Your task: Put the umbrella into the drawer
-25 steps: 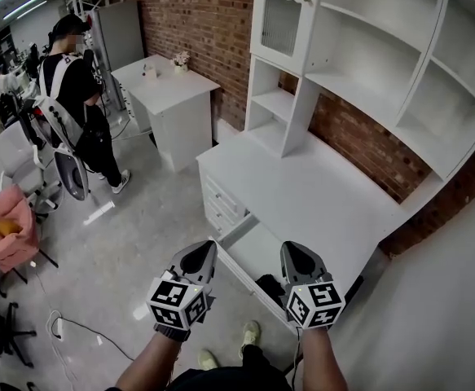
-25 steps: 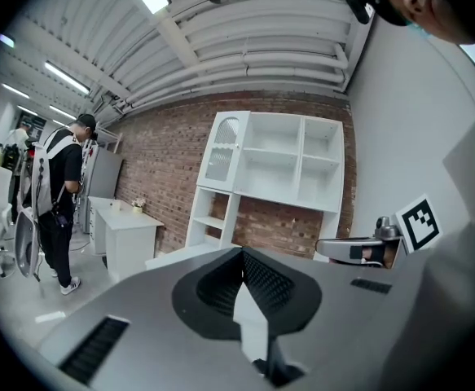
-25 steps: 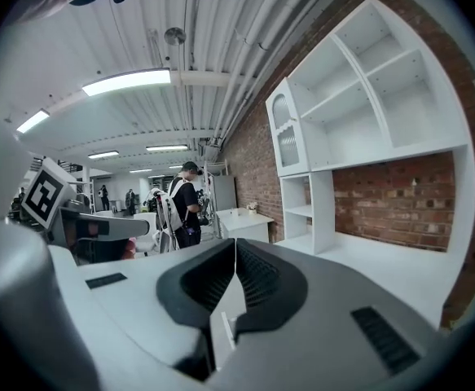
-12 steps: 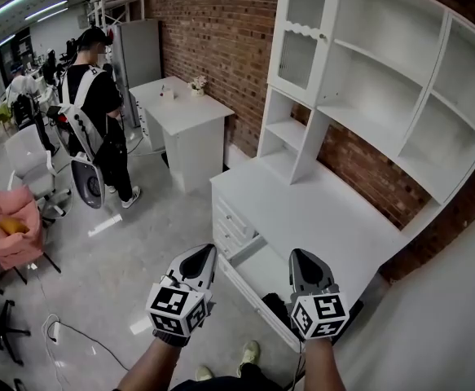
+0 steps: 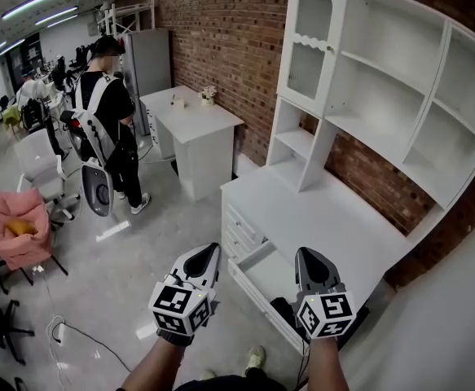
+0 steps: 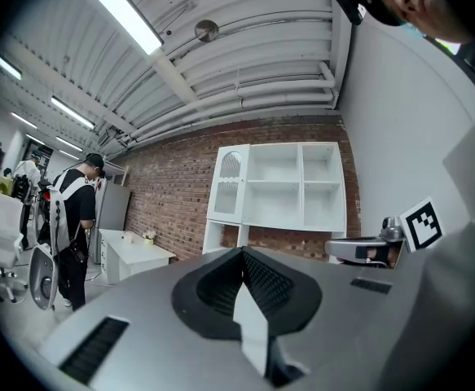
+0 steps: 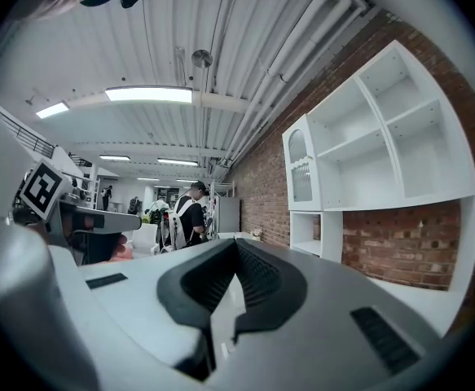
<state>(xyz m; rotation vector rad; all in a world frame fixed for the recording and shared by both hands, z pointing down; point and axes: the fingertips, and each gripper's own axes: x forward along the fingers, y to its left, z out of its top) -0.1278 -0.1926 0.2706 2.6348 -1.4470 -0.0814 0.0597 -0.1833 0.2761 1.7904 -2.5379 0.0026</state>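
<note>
Holds the left gripper (image 5: 212, 251) and right gripper (image 5: 305, 255) level, side by side before the open drawer (image 5: 261, 271) of the white desk (image 5: 327, 218), jaws of each pressed together with nothing between them. Shows a dark bundle, probably the umbrella (image 5: 284, 308), lying in the drawer's near end, partly hidden behind the right gripper.

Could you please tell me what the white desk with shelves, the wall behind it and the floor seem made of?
White desk with shelves: probably painted or laminated wood board; flat, uniform matte panels.
Red-brown wall: bare brick, mortar lines visible.
Grey floor: likely polished concrete; mottled, faintly reflective.
</note>
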